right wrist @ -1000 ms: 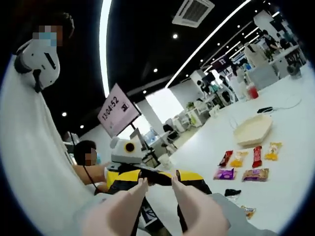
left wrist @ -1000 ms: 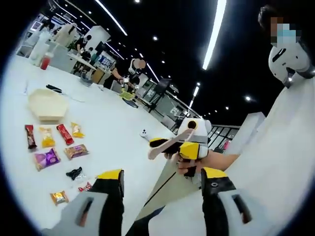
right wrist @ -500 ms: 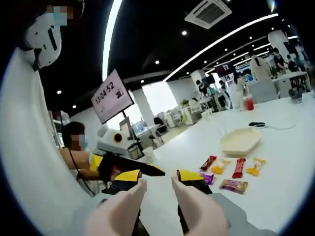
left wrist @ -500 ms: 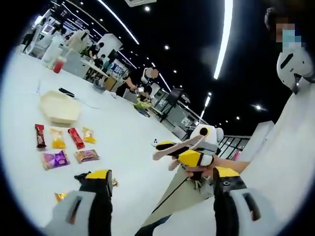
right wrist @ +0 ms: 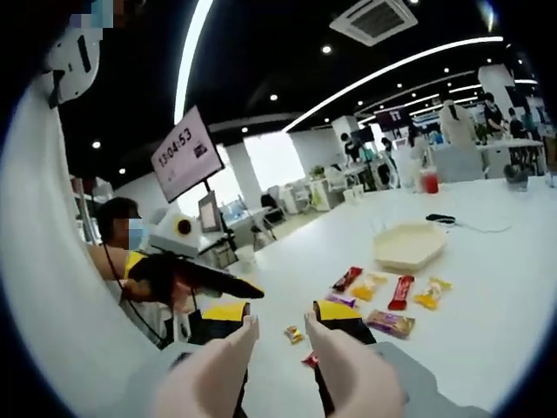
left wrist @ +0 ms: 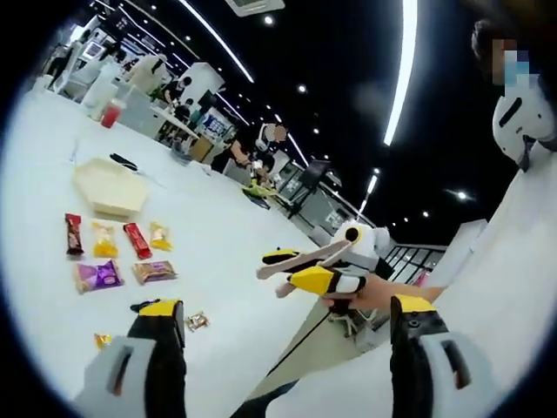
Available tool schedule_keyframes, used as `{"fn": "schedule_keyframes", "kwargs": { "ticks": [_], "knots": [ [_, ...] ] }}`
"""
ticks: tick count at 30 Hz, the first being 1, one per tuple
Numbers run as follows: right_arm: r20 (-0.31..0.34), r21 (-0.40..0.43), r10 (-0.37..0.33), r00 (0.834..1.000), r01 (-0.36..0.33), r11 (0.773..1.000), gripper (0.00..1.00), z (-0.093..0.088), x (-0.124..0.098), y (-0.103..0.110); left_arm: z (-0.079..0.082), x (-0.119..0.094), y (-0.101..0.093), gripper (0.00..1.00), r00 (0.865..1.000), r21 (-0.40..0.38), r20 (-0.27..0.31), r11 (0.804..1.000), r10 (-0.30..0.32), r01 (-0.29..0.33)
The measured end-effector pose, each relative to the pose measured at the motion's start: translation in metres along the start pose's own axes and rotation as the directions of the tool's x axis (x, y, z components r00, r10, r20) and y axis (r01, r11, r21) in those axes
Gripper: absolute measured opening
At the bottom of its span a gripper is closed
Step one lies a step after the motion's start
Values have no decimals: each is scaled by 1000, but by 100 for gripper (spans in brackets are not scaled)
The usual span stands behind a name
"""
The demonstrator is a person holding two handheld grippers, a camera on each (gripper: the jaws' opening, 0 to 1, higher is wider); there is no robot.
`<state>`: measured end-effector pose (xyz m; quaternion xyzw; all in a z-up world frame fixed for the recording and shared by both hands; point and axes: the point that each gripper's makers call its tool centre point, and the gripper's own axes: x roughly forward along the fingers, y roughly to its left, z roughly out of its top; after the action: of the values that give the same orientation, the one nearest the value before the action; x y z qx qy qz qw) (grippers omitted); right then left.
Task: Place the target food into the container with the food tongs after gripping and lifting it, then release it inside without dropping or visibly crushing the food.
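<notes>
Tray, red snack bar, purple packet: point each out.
Tray [left wrist: 106, 186], left gripper view: bare inner floor.
Red snack bar [left wrist: 136, 241], left gripper view: middle of its wrapper.
Purple packet [left wrist: 97, 276], left gripper view: middle of its face.

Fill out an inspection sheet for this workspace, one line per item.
Surface: white table, snacks laid out loosely on it.
Job's things: empty beige container at the far end of the snacks; red bar, dark red bar, two yellow packets, purple packet and brown packet in rows before it.
Clutter: small wrapped candies nearer the grippers; red drink cup beyond the container.
Grippers: left gripper open, empty; right gripper open with tong-like beige tips, empty, above the table edge.
Cables: a black item with a thin cable behind the container.
Surroundings: open office with people, a wall clock screen and ceiling light strips.
</notes>
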<state>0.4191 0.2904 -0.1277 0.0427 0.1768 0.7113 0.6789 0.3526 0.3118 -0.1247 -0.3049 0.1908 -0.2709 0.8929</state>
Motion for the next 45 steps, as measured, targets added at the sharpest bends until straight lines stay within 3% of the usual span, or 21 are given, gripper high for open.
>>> {"fn": "schedule_keyframes", "kwargs": {
  "ticks": [2,7,12,22,29,41,45],
  "knots": [
    [-14,-18,-4,1000,4,1000,28,-4,-1,-4,-7,3,1,99,999,35,-25,999,20,-19],
    [-42,-55,-8,999,5,998,28,-12,-2,-9,-9,4,1,99,999,14,-21,1000,26,-25],
    [-87,-91,-10,996,2,996,28,-25,-1,-17,1,-3,16,96,991,46,20,990,130,-131],
    [-177,-147,-12,984,-14,989,28,-45,2,-27,9,-13,29,99,971,66,86,971,225,-231],
    [-220,-172,-18,975,-21,985,27,-57,4,-34,6,-14,30,99,959,65,109,961,263,-270],
    [-275,-189,-15,961,-39,981,27,-70,17,-44,-4,-16,37,98,942,82,87,940,324,-331],
    [-286,-195,-13,958,-45,980,27,-71,19,-46,1,-18,44,99,934,81,96,932,344,-352]
  ]
}}
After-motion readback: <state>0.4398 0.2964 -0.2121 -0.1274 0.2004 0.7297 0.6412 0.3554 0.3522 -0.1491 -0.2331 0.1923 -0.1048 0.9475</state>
